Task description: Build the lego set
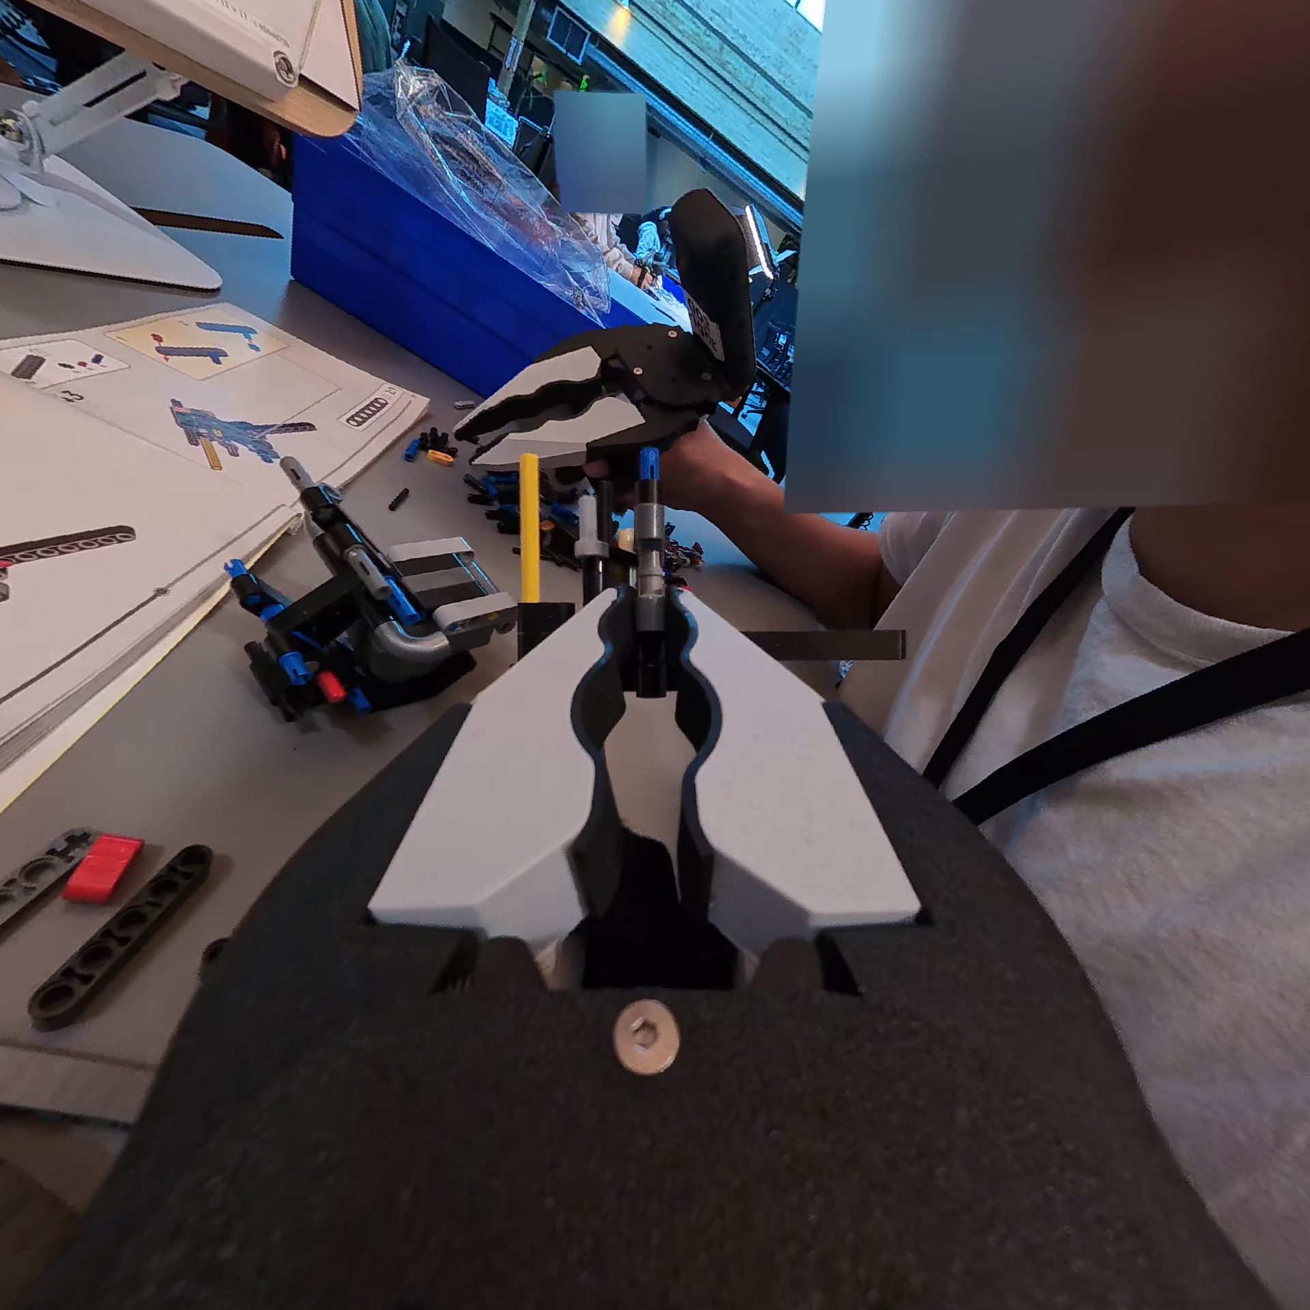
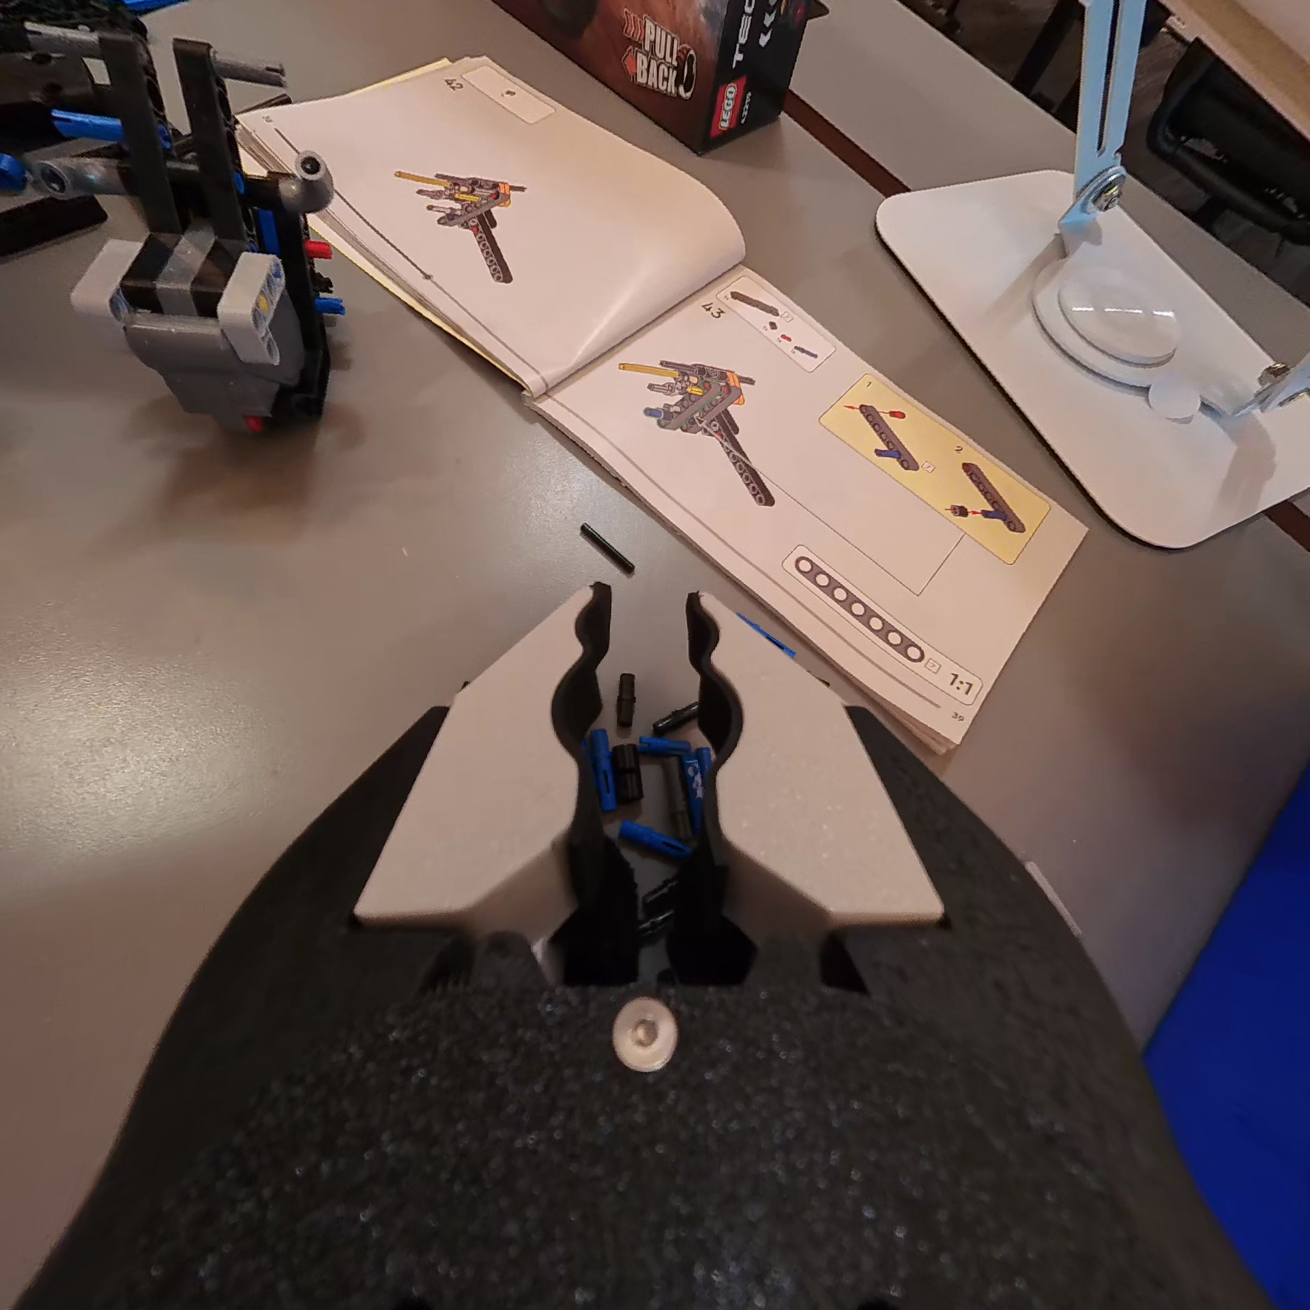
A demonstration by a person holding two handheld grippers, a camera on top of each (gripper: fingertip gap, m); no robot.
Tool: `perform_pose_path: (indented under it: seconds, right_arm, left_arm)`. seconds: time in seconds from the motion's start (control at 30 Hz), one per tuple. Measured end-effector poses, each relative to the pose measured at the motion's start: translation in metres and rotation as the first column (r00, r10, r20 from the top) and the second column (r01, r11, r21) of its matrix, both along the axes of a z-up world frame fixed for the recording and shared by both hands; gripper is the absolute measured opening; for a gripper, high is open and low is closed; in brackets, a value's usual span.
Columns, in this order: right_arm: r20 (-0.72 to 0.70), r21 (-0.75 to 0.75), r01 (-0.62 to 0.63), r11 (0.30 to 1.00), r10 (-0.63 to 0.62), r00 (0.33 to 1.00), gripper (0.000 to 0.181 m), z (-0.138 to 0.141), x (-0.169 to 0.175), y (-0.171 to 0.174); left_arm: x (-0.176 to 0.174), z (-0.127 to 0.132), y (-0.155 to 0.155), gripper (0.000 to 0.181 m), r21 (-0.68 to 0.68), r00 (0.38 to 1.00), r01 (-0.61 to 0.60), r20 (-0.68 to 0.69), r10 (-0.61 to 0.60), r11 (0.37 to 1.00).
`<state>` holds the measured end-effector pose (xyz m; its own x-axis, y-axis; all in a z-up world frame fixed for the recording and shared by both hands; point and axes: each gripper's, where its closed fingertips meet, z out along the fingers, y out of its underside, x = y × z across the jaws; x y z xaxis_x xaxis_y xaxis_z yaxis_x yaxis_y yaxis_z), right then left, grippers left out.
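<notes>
My left gripper (image 1: 646,606) is shut on a small lego sub-assembly (image 1: 649,567) and holds it above the table. The sub-assembly has a grey bush, a blue pin on top, a black beam and an upright yellow axle (image 1: 529,517). My right gripper (image 2: 648,595) is open and empty, hovering over a pile of blue and black pins (image 2: 641,780); it also shows in the left wrist view (image 1: 496,432). The larger black, grey and blue build (image 2: 205,298) stands on the table to the left, and also shows in the left wrist view (image 1: 368,624).
The open instruction booklet (image 2: 780,461) lies ahead of the right gripper, with a loose black axle (image 2: 607,547) beside it. The lego box (image 2: 709,64) and a white stand base (image 2: 1028,298) are behind. Two black beams (image 1: 120,936) and a red piece (image 1: 103,866) lie left. A blue bin (image 1: 397,262) stands behind. The gap from one gripper's tips to the other's is roughly 20 centimeters.
</notes>
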<state>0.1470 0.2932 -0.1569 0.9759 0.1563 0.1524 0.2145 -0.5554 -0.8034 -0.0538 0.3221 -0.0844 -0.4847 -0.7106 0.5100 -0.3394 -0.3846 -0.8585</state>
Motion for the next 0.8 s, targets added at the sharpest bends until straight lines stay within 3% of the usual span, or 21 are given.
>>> perform_pose_path:
  seconds: [0.17,0.3,0.43,0.53,0.63,0.8]
  right_arm:
    - [-0.024,0.011,-0.026,1.000,0.027,0.999,0.021,0.003,-0.008,0.001]
    - [-0.131,0.074,-0.130,0.989,0.139,0.982,0.022,0.019,-0.039,0.001]
    - [-0.245,0.181,-0.319,0.930,0.357,0.901,0.023,0.043,-0.095,-0.006]
    - [-0.320,0.242,-0.461,0.854,0.519,0.793,0.024,0.056,-0.149,-0.019]
    - [-0.305,0.295,-0.498,0.816,0.574,0.760,0.024,0.064,-0.179,-0.022]
    - [-0.263,0.363,-0.519,0.774,0.620,0.739,0.022,0.072,-0.197,-0.024]
  left_arm:
    - [0.001,0.001,0.002,0.006,0.037,0.999,-0.027,0.018,0.027,0.999]
    - [0.001,0.007,0.002,0.006,0.103,0.996,-0.069,0.072,0.061,0.992]
    - [0.001,0.015,-0.001,0.006,0.219,0.976,-0.135,0.197,0.091,0.966]
    - [-0.001,0.022,-0.014,0.006,0.302,0.941,-0.170,0.332,0.064,0.938]
    - [-0.004,0.026,-0.032,0.006,0.362,0.913,-0.178,0.409,0.016,0.915]
    - [-0.004,0.029,-0.053,0.006,0.397,0.892,-0.176,0.451,-0.024,0.901]
